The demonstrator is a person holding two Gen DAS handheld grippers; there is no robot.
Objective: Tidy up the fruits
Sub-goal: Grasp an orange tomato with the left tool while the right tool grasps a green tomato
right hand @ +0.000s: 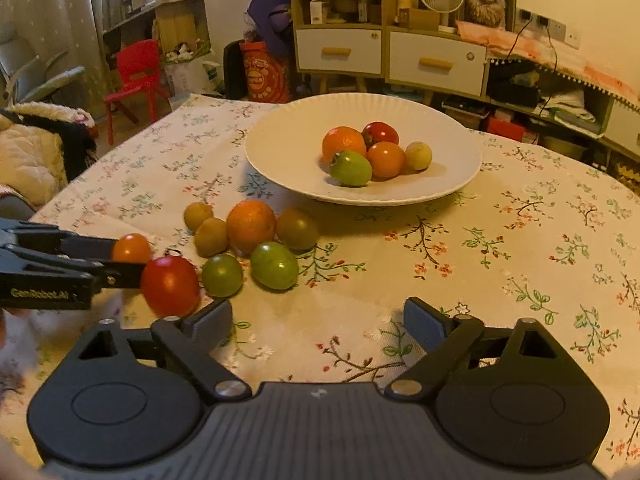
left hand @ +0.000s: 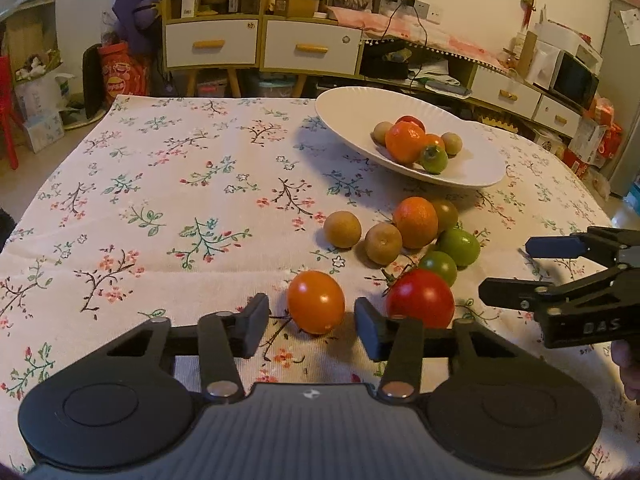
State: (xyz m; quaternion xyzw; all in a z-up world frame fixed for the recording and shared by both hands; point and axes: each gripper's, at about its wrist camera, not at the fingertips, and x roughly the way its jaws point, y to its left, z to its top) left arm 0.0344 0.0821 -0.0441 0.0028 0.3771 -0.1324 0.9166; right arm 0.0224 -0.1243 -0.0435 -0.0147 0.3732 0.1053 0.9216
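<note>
Orange tomato [left hand: 316,307] is sitting on the floral cloth [left hand: 160,184] between my left gripper [left hand: 311,330] pads, not yet pinched. Right gripper [right hand: 318,326] is hanging open, empty. I'm judging this the pick step; next: closing, lifting toward the white bowl [left hand: 352,104].

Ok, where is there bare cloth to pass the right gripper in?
Bare tablecloth lies right of the green tomato, in front of the white plate. Also free: the left half beyond the left gripper. Crowded: the loose fruit cluster beside the red tomato.
</note>
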